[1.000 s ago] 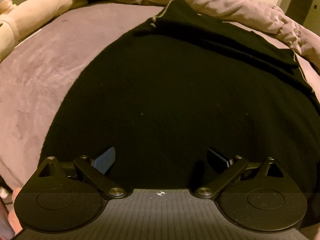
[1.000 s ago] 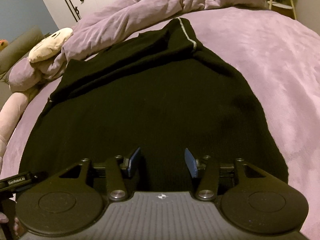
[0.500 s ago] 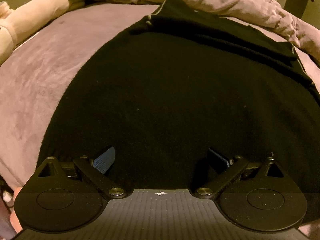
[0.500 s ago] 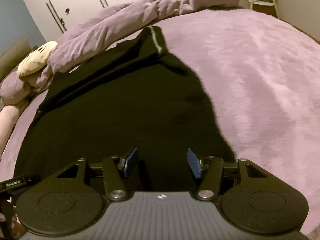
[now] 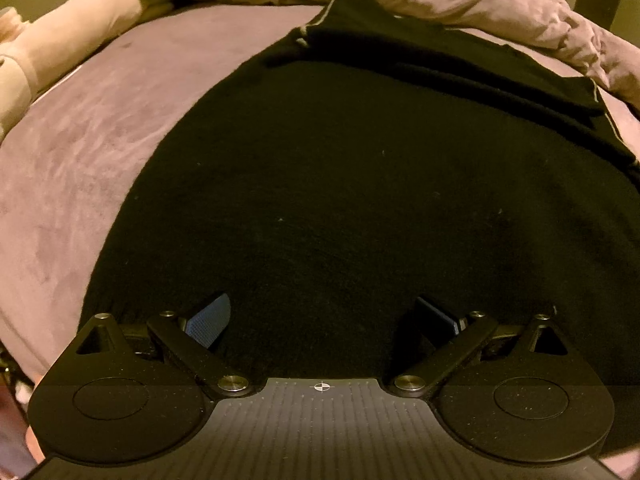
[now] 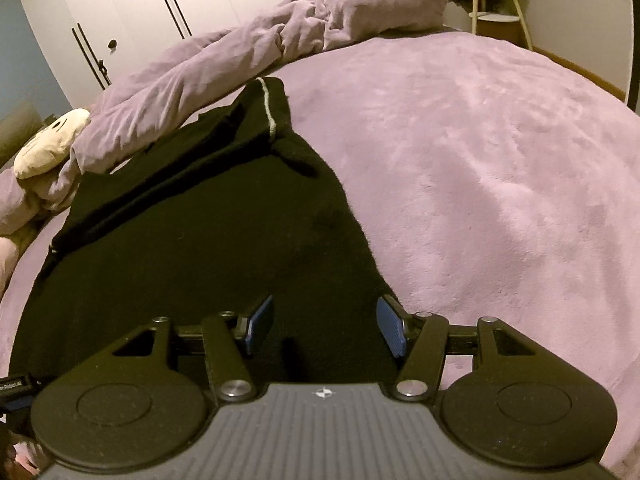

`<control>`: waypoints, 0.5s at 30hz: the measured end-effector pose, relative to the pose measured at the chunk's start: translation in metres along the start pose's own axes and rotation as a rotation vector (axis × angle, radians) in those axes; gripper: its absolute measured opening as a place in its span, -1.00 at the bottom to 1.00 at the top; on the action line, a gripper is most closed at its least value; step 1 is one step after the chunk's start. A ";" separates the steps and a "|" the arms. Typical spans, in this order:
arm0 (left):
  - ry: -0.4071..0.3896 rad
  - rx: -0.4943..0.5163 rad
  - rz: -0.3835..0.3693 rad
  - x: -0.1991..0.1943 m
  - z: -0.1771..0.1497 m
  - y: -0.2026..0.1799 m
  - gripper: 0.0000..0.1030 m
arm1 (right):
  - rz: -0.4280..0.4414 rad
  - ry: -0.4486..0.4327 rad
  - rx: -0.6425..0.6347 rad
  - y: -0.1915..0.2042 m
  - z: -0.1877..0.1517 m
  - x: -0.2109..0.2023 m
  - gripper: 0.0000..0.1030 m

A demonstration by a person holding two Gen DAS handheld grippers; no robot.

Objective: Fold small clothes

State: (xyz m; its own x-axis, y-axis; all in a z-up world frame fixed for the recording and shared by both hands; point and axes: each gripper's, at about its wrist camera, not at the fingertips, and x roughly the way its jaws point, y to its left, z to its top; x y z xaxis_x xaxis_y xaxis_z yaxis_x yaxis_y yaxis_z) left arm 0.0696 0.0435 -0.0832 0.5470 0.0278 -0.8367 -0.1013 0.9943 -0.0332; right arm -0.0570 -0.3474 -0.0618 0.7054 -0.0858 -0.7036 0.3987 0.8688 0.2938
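A purple bedspread [image 6: 500, 168] carries a black garment [image 5: 340, 200] spread flat ahead of both tongs. The left gripper [image 5: 324, 320] stands wide above its near hem. The right gripper [image 6: 324, 326], jaws parted and just widening, straddles the right edge, gripping nothing.

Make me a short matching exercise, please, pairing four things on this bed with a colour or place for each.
Things:
1. garment
2. duvet
3. plush toy
4. wardrobe

Descriptions:
A. white doors behind the bed
B. cream, at the left end of the duvet
C. black, spread on the blanket
D. lilac, bunched along the far edge

Pairs: 1-C, 2-D, 3-B, 4-A
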 end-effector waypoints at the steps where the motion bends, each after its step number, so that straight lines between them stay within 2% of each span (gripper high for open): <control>1: -0.001 -0.001 -0.002 -0.001 0.001 0.001 0.96 | -0.001 0.000 0.002 -0.001 0.000 0.000 0.11; 4: -0.011 -0.020 -0.007 -0.007 0.006 0.010 0.96 | -0.016 0.003 0.003 -0.005 -0.001 -0.001 0.16; 7: -0.054 -0.053 -0.028 -0.017 0.016 0.033 0.96 | -0.035 0.003 -0.008 -0.011 -0.002 -0.003 0.20; 10: -0.094 -0.093 -0.001 -0.022 0.024 0.067 0.96 | -0.024 0.045 -0.027 -0.015 -0.006 0.002 0.20; 12: -0.098 -0.142 0.032 -0.020 0.028 0.092 0.96 | -0.008 0.075 -0.034 -0.016 -0.009 0.008 0.21; 15: -0.058 -0.173 -0.001 -0.010 0.032 0.122 0.96 | 0.008 0.083 -0.022 -0.016 -0.011 0.016 0.30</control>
State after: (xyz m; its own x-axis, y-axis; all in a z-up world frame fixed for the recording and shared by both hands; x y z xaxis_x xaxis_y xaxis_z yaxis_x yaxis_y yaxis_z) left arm 0.0786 0.1682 -0.0610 0.5941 0.0373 -0.8035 -0.2391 0.9620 -0.1321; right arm -0.0585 -0.3575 -0.0853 0.6570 -0.0389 -0.7529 0.3799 0.8797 0.2860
